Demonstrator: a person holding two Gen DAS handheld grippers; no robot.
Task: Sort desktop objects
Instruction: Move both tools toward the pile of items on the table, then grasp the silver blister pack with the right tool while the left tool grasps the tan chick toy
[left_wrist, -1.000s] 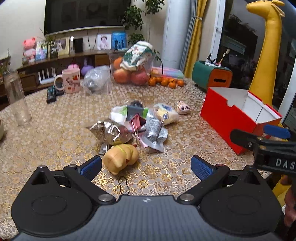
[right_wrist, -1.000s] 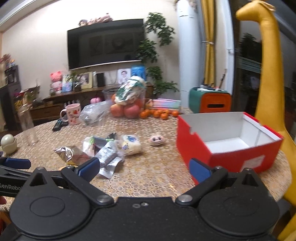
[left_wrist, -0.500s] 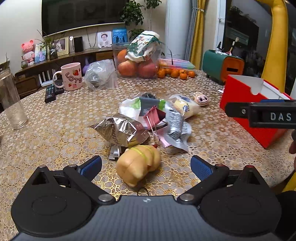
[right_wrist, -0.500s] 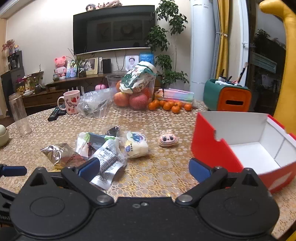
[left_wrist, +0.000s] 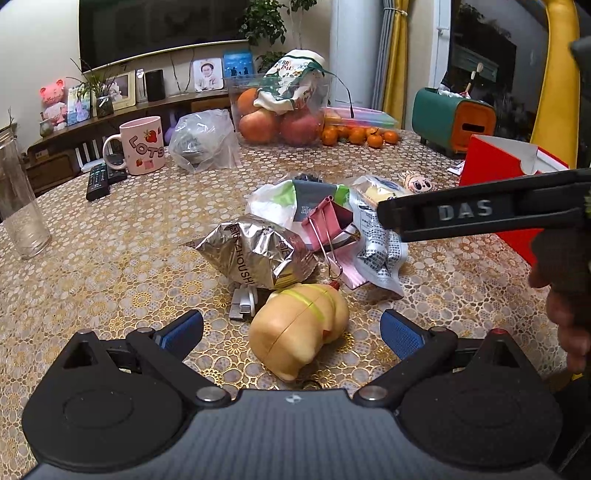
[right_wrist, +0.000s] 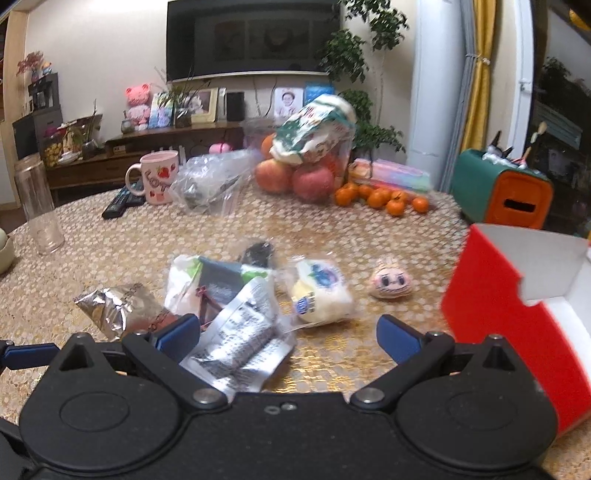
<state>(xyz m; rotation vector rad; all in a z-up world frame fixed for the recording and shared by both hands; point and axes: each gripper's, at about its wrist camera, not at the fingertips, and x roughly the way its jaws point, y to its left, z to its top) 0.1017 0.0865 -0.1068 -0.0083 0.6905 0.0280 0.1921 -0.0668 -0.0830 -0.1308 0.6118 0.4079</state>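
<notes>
Left wrist view: left claw (left_wrist: 291, 328) wide open, holding nothing, low over the tabletop (left_wrist: 110, 266). A tan squishy toy (left_wrist: 299, 328) lies between its blue pads, touching neither as far as I can tell. Just ahead of the toy: crumpled foil wrapper (left_wrist: 255, 254), with a small white clip-like piece (left_wrist: 242, 302) poking out beneath it. Further ahead: pink binder clip (left_wrist: 328, 225), printed silver sachet (left_wrist: 380, 251), white-and-green packet (left_wrist: 280, 203).

Right wrist view: right claw (right_wrist: 288, 332) also wide open and empty. The sachet (right_wrist: 240, 332) sits between its pads. Ahead of it: a wrapped bun (right_wrist: 321, 291) and, ahead to the right, a small pink face toy (right_wrist: 391, 284). Red box (right_wrist: 498, 306) stands at far right, open-topped.

Progress, judged: sorting looks barely begun. The whole pile is on the tabletop; the visible part of the box interior shows nothing in it. Everything remains to be picked. The toy looks the likely first grab for the left claw.

Hard to make out: right view is motion-blurred, so labels are unreadable. The box floor is mostly cut off at the frame edge. A dark object (right_wrist: 258, 253) beyond the packets cannot be identified. The right claw's arm crosses the left view and hides part of the box and bun.
</notes>
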